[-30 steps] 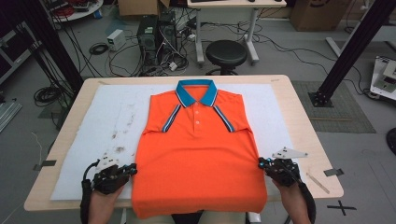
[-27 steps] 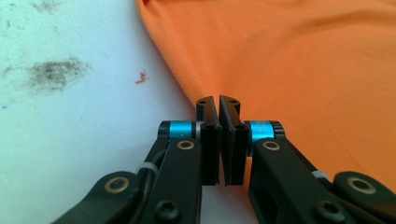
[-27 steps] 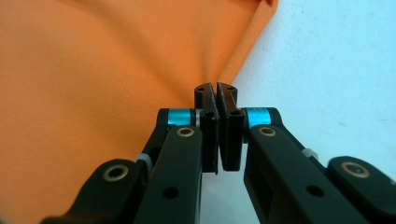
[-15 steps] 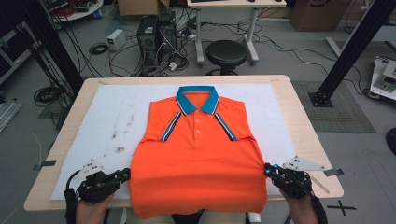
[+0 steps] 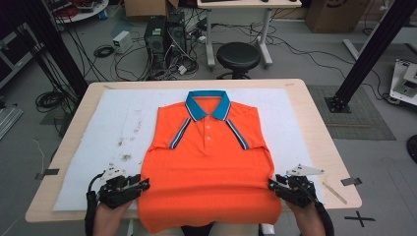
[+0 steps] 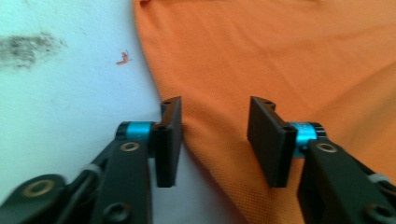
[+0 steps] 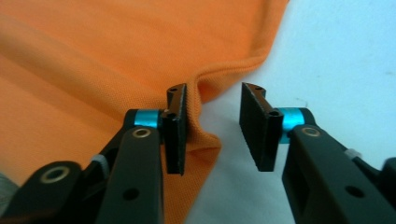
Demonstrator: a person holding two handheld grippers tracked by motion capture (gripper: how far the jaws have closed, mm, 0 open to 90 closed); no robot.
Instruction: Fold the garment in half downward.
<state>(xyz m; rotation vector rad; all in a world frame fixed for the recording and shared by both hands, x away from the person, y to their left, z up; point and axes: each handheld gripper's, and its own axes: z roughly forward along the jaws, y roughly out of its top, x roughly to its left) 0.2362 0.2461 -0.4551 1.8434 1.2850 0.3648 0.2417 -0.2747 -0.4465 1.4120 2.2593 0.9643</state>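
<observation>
- The orange polo shirt (image 5: pixel 209 172) lies flat and face up in the middle of the table, its fabric a fine pique knit whose small dotted weave shows in both gripper views.
- Its blue collar (image 5: pixel 208 104) points to the far edge; dark, white-edged stripes run down from the collar on each shoulder, and a short placket with small buttons sits between them.
- The sleeves seem tucked under, so the body reads as a tall block that widens toward the near edge, where the hem hangs just over the table's rim.
- A white mat (image 5: pixel 113 123) covers most of the pale wooden table (image 5: pixel 314 105); it looks soft and matte, with grey smudges (image 5: pixel 125 147) left of the shirt.
- The left gripper (image 5: pixel 142 185) sits at the shirt's near left edge. Its jaws have just been opening and now stand moderately apart; the side edge of the shirt lies between them, and the left pad may just brush the cloth, though the blur makes that hard to judge.
- The right gripper (image 5: pixel 272 185) sits at the near right edge. Its jaws have also just been opening; a raised fold of the orange edge stands between them, leaning against the left pad, clear of the other.
</observation>
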